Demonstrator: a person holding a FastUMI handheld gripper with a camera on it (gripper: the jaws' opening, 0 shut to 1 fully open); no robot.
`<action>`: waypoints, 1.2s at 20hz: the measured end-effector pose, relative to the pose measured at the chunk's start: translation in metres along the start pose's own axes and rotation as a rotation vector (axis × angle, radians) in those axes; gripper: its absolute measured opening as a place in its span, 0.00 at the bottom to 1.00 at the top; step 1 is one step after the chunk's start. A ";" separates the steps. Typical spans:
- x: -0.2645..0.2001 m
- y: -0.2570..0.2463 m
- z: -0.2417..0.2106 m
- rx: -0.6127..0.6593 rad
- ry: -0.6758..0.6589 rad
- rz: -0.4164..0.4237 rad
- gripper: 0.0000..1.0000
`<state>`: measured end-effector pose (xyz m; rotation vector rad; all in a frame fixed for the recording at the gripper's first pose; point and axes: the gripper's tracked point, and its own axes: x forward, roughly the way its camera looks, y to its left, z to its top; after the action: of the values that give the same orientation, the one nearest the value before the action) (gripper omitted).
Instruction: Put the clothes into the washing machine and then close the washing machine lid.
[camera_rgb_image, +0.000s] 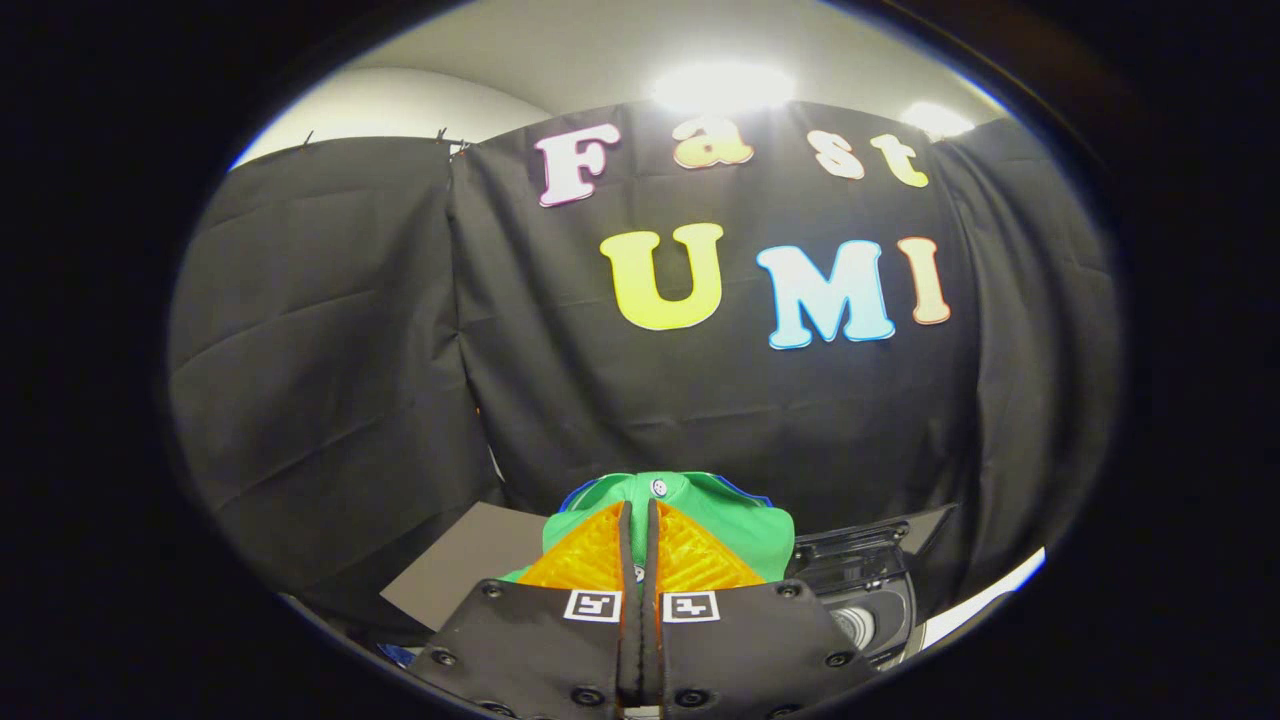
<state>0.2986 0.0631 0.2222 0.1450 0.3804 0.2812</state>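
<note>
My gripper is held up high, its two fingers pressed close together with only a thin slit between them. A green garment with a small white snap button and a blue trim is pinched between the fingers and bunches up around and beyond their tips. To the right and below the fingers lies the dark top of the washing machine, with part of its round opening showing.
A flat grey panel sits to the left of the fingers. Black cloth walls stand close ahead and on both sides. Bright ceiling lights shine above the cloth. A white strip of floor or table runs beyond the machine at the right.
</note>
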 end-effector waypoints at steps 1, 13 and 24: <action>-0.004 -0.014 0.002 0.005 -0.003 -0.011 0.01; -0.014 -0.150 -0.034 0.063 0.041 -0.136 0.01; 0.008 -0.206 -0.116 0.055 0.148 -0.167 0.01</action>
<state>0.3107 -0.1204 0.0731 0.1461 0.5445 0.1169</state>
